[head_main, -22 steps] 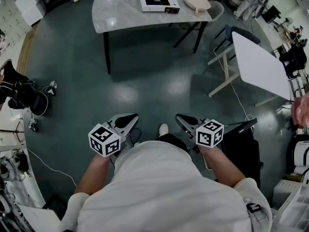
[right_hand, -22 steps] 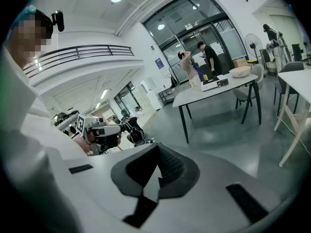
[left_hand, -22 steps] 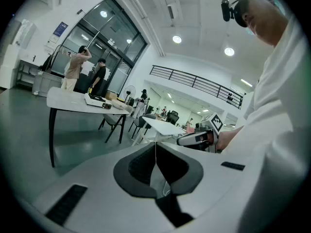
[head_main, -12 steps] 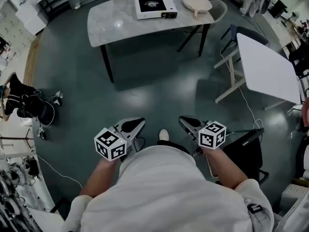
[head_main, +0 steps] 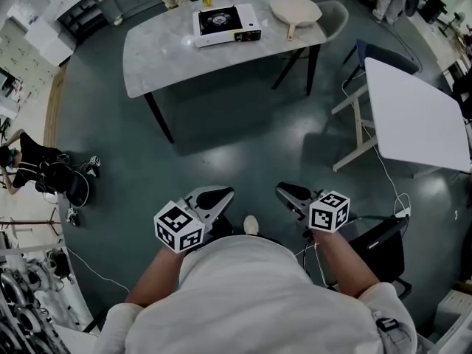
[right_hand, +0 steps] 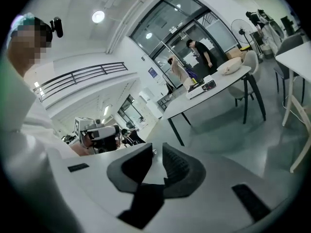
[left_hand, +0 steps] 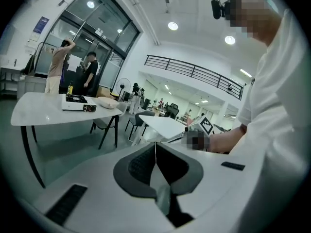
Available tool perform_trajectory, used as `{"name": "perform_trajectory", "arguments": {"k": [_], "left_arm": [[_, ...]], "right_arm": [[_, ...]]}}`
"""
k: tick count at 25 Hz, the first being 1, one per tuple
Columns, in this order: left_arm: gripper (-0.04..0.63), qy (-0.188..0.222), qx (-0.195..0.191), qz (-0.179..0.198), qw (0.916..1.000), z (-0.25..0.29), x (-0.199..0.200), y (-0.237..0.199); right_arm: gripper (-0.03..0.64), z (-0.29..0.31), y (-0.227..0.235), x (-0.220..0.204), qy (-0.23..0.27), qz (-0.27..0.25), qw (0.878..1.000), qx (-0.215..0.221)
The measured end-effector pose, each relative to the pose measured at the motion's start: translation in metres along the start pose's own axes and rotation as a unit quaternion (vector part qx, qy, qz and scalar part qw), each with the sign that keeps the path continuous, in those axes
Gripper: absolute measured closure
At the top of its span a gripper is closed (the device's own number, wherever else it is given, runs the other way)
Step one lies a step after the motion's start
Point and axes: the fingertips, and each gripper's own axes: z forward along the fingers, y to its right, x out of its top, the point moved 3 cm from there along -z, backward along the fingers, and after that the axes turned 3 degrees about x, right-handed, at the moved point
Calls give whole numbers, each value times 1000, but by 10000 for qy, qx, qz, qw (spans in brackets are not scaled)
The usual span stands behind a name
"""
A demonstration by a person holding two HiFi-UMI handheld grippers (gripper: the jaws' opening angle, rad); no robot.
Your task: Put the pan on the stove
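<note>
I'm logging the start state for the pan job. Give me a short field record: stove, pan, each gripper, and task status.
stove: on the grey table
pan: same table, to the stove's right in the head view, apart from it
left gripper: jaws together, empty, close to the person's body
right gripper: jaws slightly apart, nothing between them
status: pan not on the stove; both grippers well short of the table

Clad in a white short-sleeved shirt (head_main: 251,293). Just ahead of the shirt: white-shelled left gripper (head_main: 221,195) and right gripper (head_main: 286,191), ribbed dark grey jaws, black-and-white marker cubes (head_main: 179,227). Above the shirt, small black head camera (left_hand: 218,6).
</note>
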Motion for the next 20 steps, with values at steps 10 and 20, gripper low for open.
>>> {"name": "perform_trajectory", "arguments": {"k": [10, 20], "left_arm": [[575, 104, -249, -162, 9995, 66, 48, -91], [575, 136, -617, 115, 9979, 113, 140, -227]], "right_arm": [[511, 25, 83, 66, 196, 474, 9978, -416], [495, 91, 154, 208, 457, 487, 9932, -955]]}}
